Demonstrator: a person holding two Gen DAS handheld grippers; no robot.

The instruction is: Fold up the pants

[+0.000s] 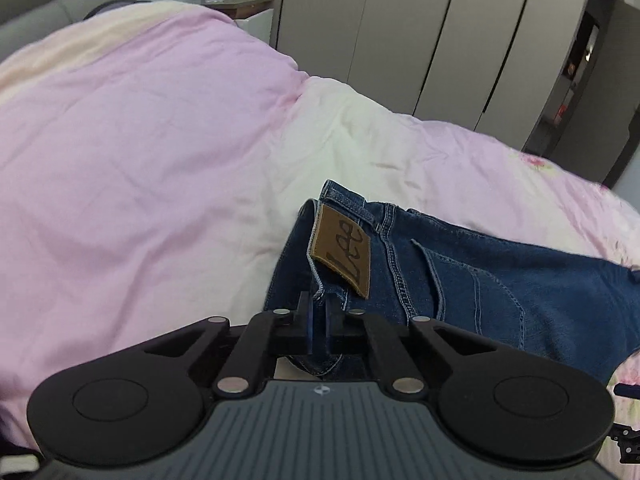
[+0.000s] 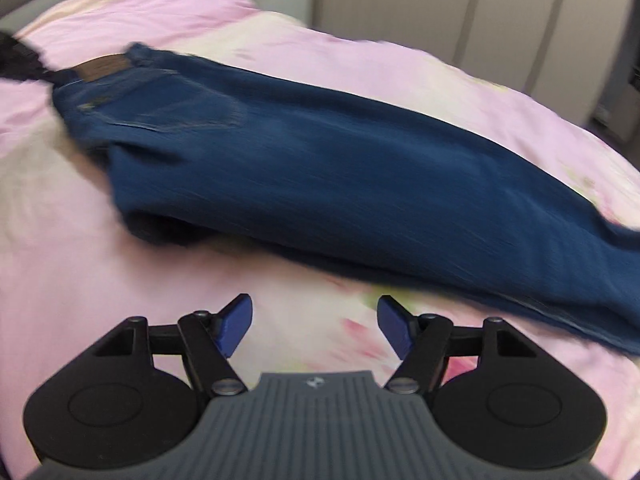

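Note:
Dark blue jeans (image 2: 340, 168) lie on the pink bedspread (image 2: 100, 260), legs folded together and stretching to the right. In the left wrist view my left gripper (image 1: 318, 320) is shut on the waistband of the jeans (image 1: 500, 292), beside the brown leather label (image 1: 342, 254). In the right wrist view my right gripper (image 2: 316, 328) is open and empty, just above the bedspread, in front of the jeans' near edge and apart from it. The left gripper shows as a dark blurred shape (image 2: 20, 62) at the waistband, far left.
The bed (image 1: 120, 140) is covered by a pink and cream quilt with flower prints. Grey wardrobe doors (image 1: 400, 32) stand behind it. A nightstand with small items (image 1: 240, 0) is at the back left.

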